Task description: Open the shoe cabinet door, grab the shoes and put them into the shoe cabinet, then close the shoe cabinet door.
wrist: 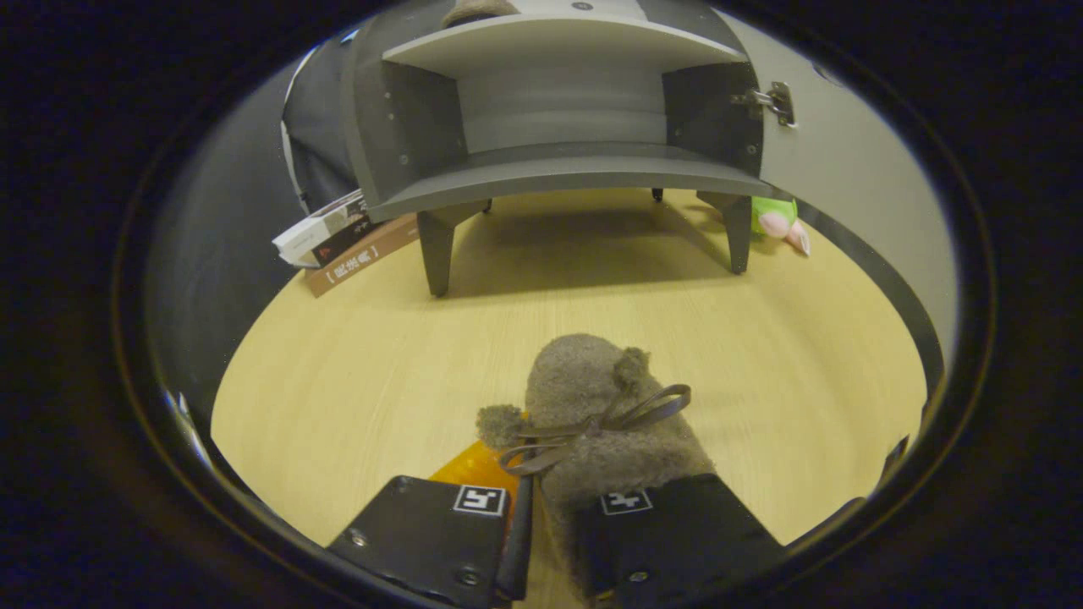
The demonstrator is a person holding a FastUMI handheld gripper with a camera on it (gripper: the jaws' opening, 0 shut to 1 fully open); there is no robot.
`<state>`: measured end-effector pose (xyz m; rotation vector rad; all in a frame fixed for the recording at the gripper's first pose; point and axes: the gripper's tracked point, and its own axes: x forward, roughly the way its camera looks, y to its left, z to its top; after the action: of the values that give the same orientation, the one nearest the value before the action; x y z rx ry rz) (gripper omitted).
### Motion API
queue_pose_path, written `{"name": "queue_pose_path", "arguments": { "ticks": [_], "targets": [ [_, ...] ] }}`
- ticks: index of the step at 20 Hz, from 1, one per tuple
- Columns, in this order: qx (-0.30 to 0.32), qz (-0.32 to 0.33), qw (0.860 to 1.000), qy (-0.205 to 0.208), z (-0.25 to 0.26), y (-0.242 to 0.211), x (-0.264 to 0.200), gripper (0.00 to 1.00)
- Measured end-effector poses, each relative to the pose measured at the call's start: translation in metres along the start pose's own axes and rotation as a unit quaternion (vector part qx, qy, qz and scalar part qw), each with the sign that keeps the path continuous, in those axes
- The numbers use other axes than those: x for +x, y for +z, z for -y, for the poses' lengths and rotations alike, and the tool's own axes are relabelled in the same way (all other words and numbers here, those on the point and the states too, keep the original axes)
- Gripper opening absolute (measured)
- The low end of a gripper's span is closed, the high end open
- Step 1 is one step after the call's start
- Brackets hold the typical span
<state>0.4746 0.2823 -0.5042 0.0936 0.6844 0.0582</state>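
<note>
Gripper view looked along the fingers toward the cabinet (pixel 558 110), which stood at the far side of the table (pixel 355 372) on short legs. Its door (pixel 854 178) hung open to the right, with a metal hinge (pixel 772 101) showing at the edge, and the lower shelf inside lay bare. On the shelf above, a bit of another fuzzy thing (pixel 478 10) peeked in — too little to tell what it was.

The gripper (pixel 529 507) sat near, clenched on the shoe (pixel 596 406) — a fuzzy brown slipper with a ribbon bow (pixel 592 427) and two pompoms. The left finger lay against the shoe's left side and the right finger overlapped its right side, so the heel was pinched between them while the toe pointed ahead, toward the cabinet. Whether the shoe rested on the table or hung just above it could not be told. An orange thing (pixel 478 463) showed just left of the shoe, beside the left finger.

Books (pixel 338 237) lay left of the cabinet's near left leg. A green and pink plush toy (pixel 783 220) lay behind the right leg, under the door.
</note>
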Motion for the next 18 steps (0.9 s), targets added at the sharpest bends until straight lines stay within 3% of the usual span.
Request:
{"name": "queue_pose_path", "arguments": {
  "ticks": [3,4,9,14,18],
  "targets": [
    [-0.003,-0.006,1.0,0.016,-0.005,0.002,-0.006,0.12],
    [-0.005,-0.003,1.0,0.019,-0.005,0.005,-0.011,0.11],
    [-0.015,0.053,0.998,0.014,0.008,0.051,-0.052,0.09],
    [0.028,0.114,0.993,0.013,0.02,0.122,-0.101,0.08],
    [0.028,0.172,0.985,0.014,0.021,0.193,-0.14,0.08]
  ]
}}
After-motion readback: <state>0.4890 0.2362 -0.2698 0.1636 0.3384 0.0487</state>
